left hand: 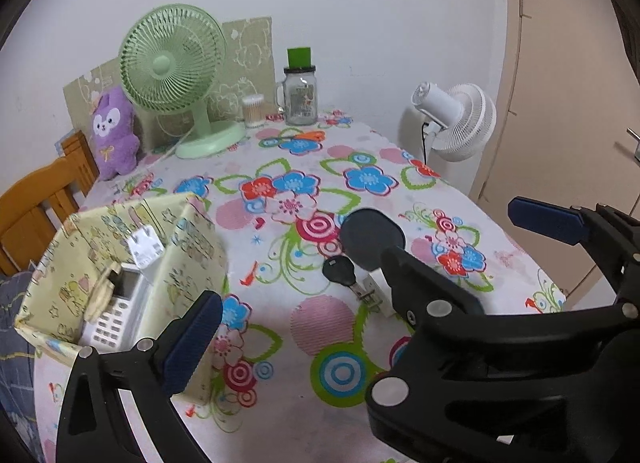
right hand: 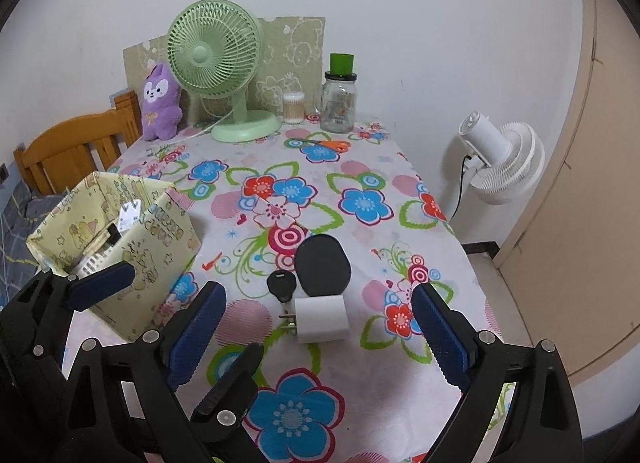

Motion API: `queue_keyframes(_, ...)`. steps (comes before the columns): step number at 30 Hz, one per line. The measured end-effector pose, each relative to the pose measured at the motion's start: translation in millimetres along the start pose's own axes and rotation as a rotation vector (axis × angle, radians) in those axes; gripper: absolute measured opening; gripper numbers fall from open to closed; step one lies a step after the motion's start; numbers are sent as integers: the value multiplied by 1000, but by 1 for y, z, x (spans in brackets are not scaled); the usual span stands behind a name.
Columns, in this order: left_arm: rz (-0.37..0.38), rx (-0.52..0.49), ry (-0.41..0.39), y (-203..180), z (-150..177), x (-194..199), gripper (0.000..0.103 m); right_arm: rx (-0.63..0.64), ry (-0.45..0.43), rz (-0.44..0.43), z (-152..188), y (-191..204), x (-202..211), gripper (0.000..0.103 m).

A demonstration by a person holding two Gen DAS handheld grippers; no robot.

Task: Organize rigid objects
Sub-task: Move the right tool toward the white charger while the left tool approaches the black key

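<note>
Two tools above a table (right hand: 360, 375) draped in a bright floral cloth. Right tool (right hand: 316, 327) spread wide, holding nothing, blue pads (right hand: 196, 335) on either side of a white plug adapter (right hand: 322, 319) lying on its side, prongs pointing left. Just behind the adapter and touching or nearly touching it, a black key fob (right hand: 282, 285) and a dark oval disc (right hand: 323, 265). Left tool (right hand: 156, 303) also wide open and empty, one pad (left hand: 194, 339) in front of the near wall of a yellow cartoon-print fabric box (right hand: 160, 247), at the table's left edge. Inside the box: a white remote with grey buttons (left hand: 116, 311) and a white charger block (left hand: 144, 245). Along the back by the wall: green desk fan (right hand: 216, 59), purple plush rabbit (right hand: 160, 103), cotton-swab tub (right hand: 293, 107), glass mug jar with green cap (right hand: 339, 103), orange-handled scissors (right hand: 324, 143) lying flat. White fan (right hand: 504, 159) standing off the table's right side; wooden chair (right hand: 76, 151) at left.
</note>
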State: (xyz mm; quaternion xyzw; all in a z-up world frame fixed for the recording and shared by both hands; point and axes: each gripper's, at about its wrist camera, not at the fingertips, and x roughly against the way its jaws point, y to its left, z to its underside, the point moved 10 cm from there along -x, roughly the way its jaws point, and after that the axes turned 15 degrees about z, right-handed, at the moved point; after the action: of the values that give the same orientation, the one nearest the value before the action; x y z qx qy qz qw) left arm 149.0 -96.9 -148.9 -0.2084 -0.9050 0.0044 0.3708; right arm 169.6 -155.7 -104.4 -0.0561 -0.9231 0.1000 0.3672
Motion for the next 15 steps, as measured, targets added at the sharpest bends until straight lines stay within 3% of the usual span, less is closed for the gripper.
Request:
queue_keyframes(6,16,5,12,-5,13,-14,103,9,12,-19,15,1,-14,96)
queue_keyframes(15,-19,-26,8,-8,28,-30,103,-16,40,-45,40,-1,-35,96)
